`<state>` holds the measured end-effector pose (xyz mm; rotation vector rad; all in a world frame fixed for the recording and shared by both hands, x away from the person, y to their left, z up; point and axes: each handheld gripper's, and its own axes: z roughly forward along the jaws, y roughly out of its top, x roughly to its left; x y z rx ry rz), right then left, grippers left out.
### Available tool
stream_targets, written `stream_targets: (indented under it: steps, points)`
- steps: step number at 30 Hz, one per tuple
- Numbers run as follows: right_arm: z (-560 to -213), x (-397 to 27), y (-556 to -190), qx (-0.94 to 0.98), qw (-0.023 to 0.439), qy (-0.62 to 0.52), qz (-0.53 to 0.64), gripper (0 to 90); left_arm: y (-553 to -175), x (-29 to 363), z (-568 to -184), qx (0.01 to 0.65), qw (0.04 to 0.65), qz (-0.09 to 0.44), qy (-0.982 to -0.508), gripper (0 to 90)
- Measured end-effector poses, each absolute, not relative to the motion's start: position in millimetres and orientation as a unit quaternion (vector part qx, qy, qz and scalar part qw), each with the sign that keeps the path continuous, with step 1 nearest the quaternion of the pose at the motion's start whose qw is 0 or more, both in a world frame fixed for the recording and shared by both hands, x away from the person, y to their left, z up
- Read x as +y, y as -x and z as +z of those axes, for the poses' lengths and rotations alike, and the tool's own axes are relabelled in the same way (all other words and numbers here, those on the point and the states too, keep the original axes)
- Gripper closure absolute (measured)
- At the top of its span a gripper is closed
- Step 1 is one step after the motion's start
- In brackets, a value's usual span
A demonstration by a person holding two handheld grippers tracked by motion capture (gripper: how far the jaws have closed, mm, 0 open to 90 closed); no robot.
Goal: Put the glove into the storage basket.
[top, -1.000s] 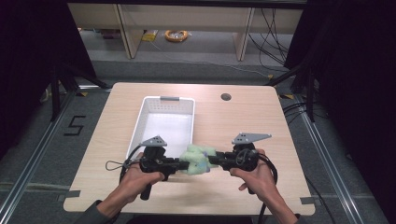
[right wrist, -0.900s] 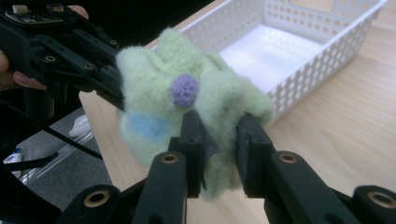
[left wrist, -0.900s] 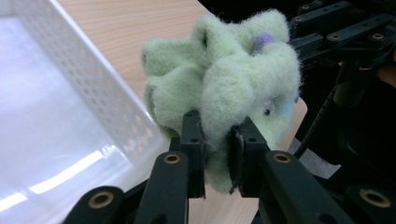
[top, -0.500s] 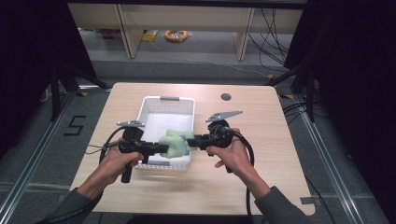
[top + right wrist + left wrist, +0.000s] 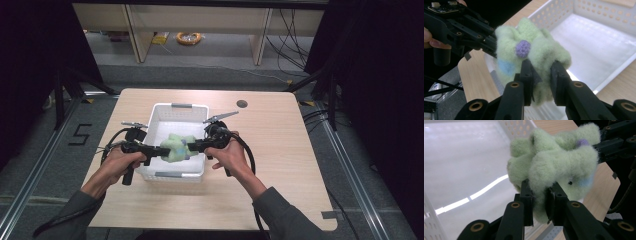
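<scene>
From above, the person's left gripper and right gripper face each other over the white perforated plastic basket on the pale wooden table, each pinching one side of a fuzzy pale-green plush toy held up between them, above the basket's near half.

In the left gripper view, the black jaws are nearly together, squeezing a fold of the green plush; the basket's white floor lies beneath.

In the right gripper view, the jaws likewise stand close, clamped on the toy, whose purple knitted dot and light-blue patch face the camera. The other gripper bites its far side.
</scene>
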<state>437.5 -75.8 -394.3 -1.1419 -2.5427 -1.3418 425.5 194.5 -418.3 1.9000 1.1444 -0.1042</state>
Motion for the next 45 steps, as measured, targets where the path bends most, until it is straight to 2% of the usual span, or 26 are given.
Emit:
stream_targets:
  steps: [13, 38, 42, 45]
  points:
    - [-429.2, -66.5, -441.0, -0.826, 0.046, 0.391, -0.404, 75.0, -432.8, 194.4, -444.2, 0.473, 0.401, -0.067, -0.782, 75.3]
    - [-449.6, -53.8, -446.0, -0.842, 0.044, 0.409, -0.349, 72.5, -433.5, 186.5, -457.1, 0.474, 0.335, -0.029, -0.814, 71.4]
    - [-447.9, -50.3, -444.4, -0.845, 0.03, 0.411, -0.341, 68.9, -433.7, 188.5, -457.4, 0.473, 0.325, -0.023, -0.818, 67.1]
    - [-446.6, -47.8, -444.3, -0.848, 0.019, 0.41, -0.336, 60.1, -434.1, 189.7, -454.8, 0.48, 0.326, -0.01, -0.814, 62.1]
